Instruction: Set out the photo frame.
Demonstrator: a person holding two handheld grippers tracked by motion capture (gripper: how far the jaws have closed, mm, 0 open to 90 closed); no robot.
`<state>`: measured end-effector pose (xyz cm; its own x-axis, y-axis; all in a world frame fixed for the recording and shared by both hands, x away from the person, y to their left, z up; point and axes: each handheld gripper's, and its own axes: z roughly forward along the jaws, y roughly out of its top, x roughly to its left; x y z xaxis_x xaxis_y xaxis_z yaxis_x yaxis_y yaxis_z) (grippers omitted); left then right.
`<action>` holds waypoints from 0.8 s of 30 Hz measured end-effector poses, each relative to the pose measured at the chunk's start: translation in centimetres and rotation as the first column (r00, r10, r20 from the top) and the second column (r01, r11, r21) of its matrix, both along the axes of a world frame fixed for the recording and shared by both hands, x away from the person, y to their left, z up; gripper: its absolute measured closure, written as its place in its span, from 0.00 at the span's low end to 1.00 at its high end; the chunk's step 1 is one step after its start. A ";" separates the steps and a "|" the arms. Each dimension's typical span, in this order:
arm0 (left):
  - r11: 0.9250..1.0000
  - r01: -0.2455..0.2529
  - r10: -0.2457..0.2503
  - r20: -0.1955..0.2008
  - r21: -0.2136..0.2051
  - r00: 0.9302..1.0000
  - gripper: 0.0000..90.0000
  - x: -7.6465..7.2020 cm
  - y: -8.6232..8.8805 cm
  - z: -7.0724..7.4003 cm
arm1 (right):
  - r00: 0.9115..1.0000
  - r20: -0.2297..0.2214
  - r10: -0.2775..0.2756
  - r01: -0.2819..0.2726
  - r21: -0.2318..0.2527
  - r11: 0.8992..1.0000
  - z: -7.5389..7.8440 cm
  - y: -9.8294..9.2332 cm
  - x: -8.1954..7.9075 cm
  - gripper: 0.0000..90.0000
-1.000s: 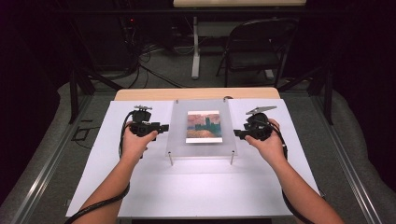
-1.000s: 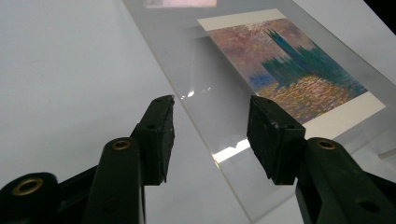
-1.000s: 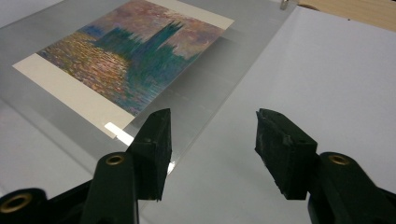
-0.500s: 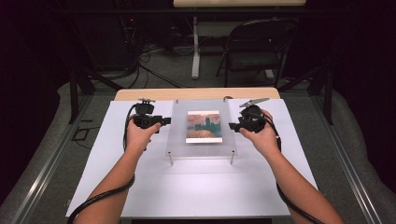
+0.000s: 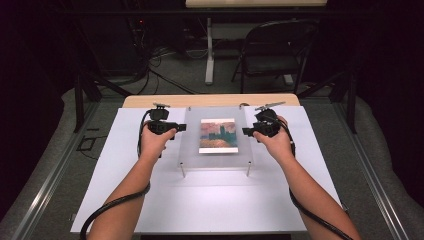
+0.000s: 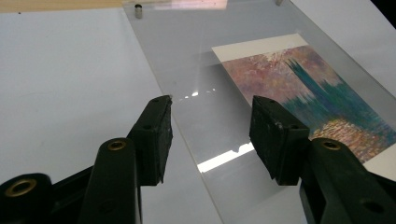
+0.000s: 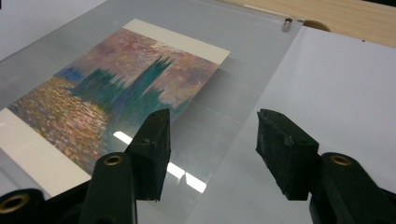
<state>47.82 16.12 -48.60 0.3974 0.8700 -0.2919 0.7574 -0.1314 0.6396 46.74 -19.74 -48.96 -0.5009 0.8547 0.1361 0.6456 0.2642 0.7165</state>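
A clear plastic sheet lies raised on short metal posts at the middle of the counter, with a printed picture of a blue-green tower over orange water lying flat under it. From the picture, the left gripper sits at nine o'clock, at the sheet's left edge, and the right gripper at three o'clock, at its right edge; both point inward toward the sheet. In the left gripper view the fingers stand spread, one over the white counter and one over the sheet, with the sheet's near edge running between them and the picture at two o'clock; no pad presses on anything. In the right gripper view the fingers likewise stand spread astride the sheet's edge, the picture at ten o'clock, a post at one o'clock. The fingers of both grippers have just been opening, with only the sheet's edge between them. A hand and forearm carry each gripper from six o'clock, a black cable trailing below. A folding chair stands beyond the counter at twelve o'clock.
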 end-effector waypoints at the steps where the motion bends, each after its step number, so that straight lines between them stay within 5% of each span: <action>1: 1.000 0.000 0.000 -0.003 0.003 1.000 0.53 0.2 -0.1 -0.2 | 1.000 -0.011 -0.004 0.004 0.009 1.000 -0.2 0.0 0.2 0.48; 12: 1.000 -0.012 0.011 -0.069 -0.011 0.998 0.50 1.1 -1.1 -2.4 | 0.995 -0.094 -0.026 0.031 0.054 0.998 -2.4 -0.2 1.2 0.46; 24: 0.999 -0.012 0.007 -0.109 -0.040 0.994 0.47 1.0 -1.3 -3.6 | 0.985 -0.174 -0.023 0.042 0.108 0.993 -2.8 -0.3 1.2 0.43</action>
